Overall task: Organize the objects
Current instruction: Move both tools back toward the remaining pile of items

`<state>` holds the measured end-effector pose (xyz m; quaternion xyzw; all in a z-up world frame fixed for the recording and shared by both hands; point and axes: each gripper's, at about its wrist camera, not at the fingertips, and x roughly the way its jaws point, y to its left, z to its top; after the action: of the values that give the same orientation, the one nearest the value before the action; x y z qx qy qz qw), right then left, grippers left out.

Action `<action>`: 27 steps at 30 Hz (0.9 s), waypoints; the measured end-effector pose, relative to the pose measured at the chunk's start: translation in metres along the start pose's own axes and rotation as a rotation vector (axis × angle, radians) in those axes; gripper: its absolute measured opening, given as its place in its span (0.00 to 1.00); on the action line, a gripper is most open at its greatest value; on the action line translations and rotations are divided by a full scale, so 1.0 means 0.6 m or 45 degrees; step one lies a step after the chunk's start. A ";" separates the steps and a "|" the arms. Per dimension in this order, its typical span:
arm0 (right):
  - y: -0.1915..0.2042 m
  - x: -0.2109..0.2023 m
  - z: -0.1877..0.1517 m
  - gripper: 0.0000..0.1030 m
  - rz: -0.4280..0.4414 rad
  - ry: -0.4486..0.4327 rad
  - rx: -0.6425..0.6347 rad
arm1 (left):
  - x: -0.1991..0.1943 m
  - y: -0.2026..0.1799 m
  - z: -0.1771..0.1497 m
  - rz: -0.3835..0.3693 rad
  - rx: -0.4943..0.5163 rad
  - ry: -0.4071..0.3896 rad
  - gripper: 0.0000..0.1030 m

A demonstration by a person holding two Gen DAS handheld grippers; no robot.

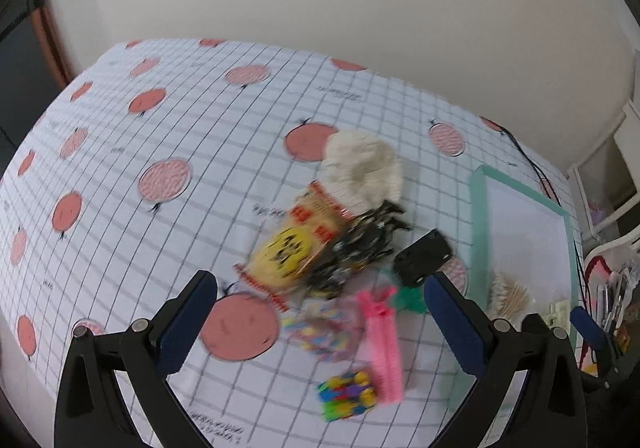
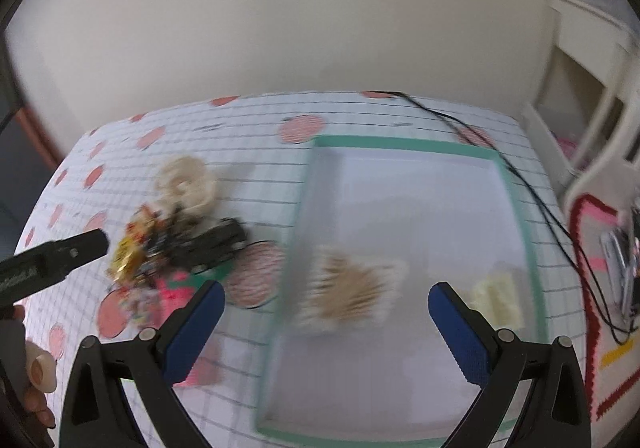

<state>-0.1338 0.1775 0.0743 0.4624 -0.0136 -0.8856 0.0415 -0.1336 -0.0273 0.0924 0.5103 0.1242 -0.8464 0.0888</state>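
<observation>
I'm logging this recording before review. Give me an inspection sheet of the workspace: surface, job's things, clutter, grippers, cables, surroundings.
Surface: tablecloth with a grid and red circles.
Job's things: green-rimmed tray holding a bundle of sticks and a cream piece. Left of it, a pile: white ring, yellow packet, black-patterned packet, black box, pink zip pouch, coloured toy.
Clutter: nothing seen beyond the pile.
Grippers: left gripper open over the pile; right gripper open over the tray; both empty.
Cables: black cable runs along the tray's far right side and off the table.
Surroundings: plain wall; white furniture at right.
</observation>
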 end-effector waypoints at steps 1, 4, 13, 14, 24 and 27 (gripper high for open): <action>0.015 0.000 -0.001 1.00 0.012 0.001 -0.026 | 0.000 0.007 -0.002 -0.004 -0.001 0.014 1.00; 0.053 0.001 -0.006 1.00 0.047 0.012 -0.088 | -0.001 0.018 -0.008 -0.004 0.010 0.047 1.00; 0.094 0.012 -0.011 0.99 0.162 0.062 -0.147 | 0.019 0.046 -0.037 -0.091 -0.056 0.174 1.00; 0.094 0.015 -0.012 0.98 0.139 0.068 -0.172 | 0.025 0.049 -0.041 -0.114 -0.073 0.197 1.00; 0.056 0.031 0.005 0.90 0.162 0.074 -0.012 | 0.044 0.049 -0.067 -0.132 -0.073 0.301 0.99; 0.067 0.035 0.007 0.86 0.213 0.090 -0.008 | 0.046 0.026 -0.082 -0.149 -0.022 0.329 0.99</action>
<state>-0.1466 0.1358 0.0619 0.4905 -0.0479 -0.8622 0.1174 -0.1006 -0.0282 0.0437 0.6061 0.1715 -0.7762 0.0272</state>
